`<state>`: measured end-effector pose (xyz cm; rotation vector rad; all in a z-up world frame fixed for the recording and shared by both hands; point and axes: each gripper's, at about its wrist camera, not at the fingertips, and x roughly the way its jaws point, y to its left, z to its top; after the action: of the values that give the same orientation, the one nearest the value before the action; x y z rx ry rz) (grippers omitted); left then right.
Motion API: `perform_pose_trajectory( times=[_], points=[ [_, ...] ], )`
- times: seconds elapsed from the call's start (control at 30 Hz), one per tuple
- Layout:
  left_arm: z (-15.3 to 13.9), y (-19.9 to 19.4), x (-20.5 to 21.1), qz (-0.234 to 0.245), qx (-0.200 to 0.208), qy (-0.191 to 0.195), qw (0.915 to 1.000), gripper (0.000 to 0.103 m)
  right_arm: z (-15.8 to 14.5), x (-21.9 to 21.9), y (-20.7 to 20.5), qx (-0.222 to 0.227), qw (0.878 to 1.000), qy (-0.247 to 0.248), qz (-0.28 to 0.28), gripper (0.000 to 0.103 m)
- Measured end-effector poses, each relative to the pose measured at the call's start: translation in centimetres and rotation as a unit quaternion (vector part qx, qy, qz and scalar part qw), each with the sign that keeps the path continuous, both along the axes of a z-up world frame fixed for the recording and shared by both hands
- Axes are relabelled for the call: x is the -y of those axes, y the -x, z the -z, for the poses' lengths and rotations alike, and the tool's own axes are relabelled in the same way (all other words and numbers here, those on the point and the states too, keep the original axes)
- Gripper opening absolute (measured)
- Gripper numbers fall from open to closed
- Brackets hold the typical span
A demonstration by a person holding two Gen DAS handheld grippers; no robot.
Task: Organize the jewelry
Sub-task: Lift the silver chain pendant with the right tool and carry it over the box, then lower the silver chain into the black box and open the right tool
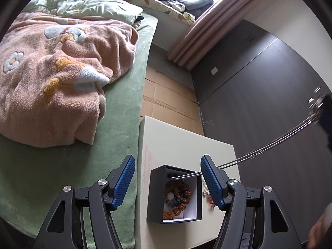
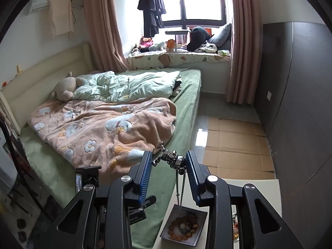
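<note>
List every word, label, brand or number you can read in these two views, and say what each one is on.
"...OLAI": partial white letters on the black clamp block below the right gripper; the first letters are cut off.
Air conditioner on the wall: a small blue sticker, too small to read.
Books on the window seat: nothing legible.
Black box holding the bead bracelet: no print visible.

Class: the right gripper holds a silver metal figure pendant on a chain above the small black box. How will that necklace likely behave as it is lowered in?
The silver figure pendant looks solid, so probably heavy for its size. Its thin silver chain hangs limp into the small black box, so it would likely pile and swing. It might tangle with the brown bead bracelet.
</note>
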<state>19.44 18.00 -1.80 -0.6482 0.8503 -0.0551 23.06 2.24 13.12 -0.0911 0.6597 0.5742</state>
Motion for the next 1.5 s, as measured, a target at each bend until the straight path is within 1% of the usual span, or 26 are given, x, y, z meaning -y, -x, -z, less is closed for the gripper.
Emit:
perform_pose_trajectory(
  times=[0.2, 0.3, 0.37, 0.5, 0.6, 0.73, 0.9, 1.0, 1.03, 1.07, 1.1, 1.2, 1.3, 1.4, 1.5],
  points=[
    [0.7, -0.2, -0.6, -0.011, -0.015, 0.006, 0.9998, 0.067, 6.1, 0.8, -2.4, -0.073, 0.997, 0.0, 0.001, 0.034],
    [1.1, -0.2, -0.8, -0.017, -0.021, 0.011, 0.9996, 0.067, 8.5, 0.9, -2.7, -0.089, 0.996, 0.002, -0.004, 0.034],
    [1.2, -0.4, -0.9, -0.021, -0.023, 0.01, 0.9995, 0.067, 10.1, 1.1, -3.0, -0.106, 0.994, -0.006, -0.005, 0.034],
    [2.0, -0.7, -1.2, -0.028, -0.033, 0.009, 0.999, 0.067, 12.3, 1.0, -3.3, -0.128, 0.992, -0.019, -0.013, 0.034],
    [2.8, -1.0, -1.6, -0.032, -0.04, 0.009, 0.9987, 0.067, 13.1, 0.8, -3.4, -0.135, 0.99, -0.036, -0.024, 0.034],
    [3.2, -1.2, -1.9, -0.036, -0.046, 0.012, 0.9982, 0.067, 13.3, 0.8, -3.8, -0.138, 0.988, -0.058, -0.031, 0.034],
    [3.0, -1.4, -1.8, -0.037, -0.041, 0.006, 0.9984, 0.067, 14.9, 1.4, -5.0, -0.176, 0.983, -0.054, -0.025, 0.036],
    [3.0, -1.8, -1.1, -0.029, -0.044, 0.006, 0.9986, 0.067, 15.6, 2.7, -5.0, -0.184, 0.981, -0.054, -0.018, 0.037],
    [3.0, -1.8, -0.8, -0.026, -0.043, 0.003, 0.9988, 0.067, 15.7, 3.1, -5.0, -0.186, 0.981, -0.054, -0.019, 0.038],
    [2.9, -1.9, -0.4, -0.021, -0.041, 0.0, 0.9989, 0.067, 15.7, 3.6, -5.0, -0.187, 0.981, -0.054, -0.021, 0.046],
    [2.8, -2.0, -0.1, -0.017, -0.039, -0.003, 0.9991, 0.067, 15.7, 4.1, -4.9, -0.185, 0.981, -0.054, -0.021, 0.051],
    [2.6, -2.4, 1.2, 0.0, -0.036, -0.013, 0.9993, 0.067, 15.5, 6.3, -4.6, -0.172, 0.984, -0.051, -0.01, 0.051],
    [2.4, -2.7, 2.8, 0.021, -0.033, -0.024, 0.999, 0.067, 15.6, 9.4, -4.6, -0.177, 0.983, -0.056, 0.013, 0.051],
    [2.3, -3.0, 4.3, 0.04, -0.031, -0.034, 0.9982, 0.067, 15.9, 12.2, -4.7, -0.174, 0.983, -0.05, 0.036, 0.051],
    [2.1, -3.3, 6.4, 0.06, -0.029, -0.056, 0.9962, 0.067, 16.7, 15.0, -4.9, -0.174, 0.982, -0.039, 0.065, 0.051]
  ],
)
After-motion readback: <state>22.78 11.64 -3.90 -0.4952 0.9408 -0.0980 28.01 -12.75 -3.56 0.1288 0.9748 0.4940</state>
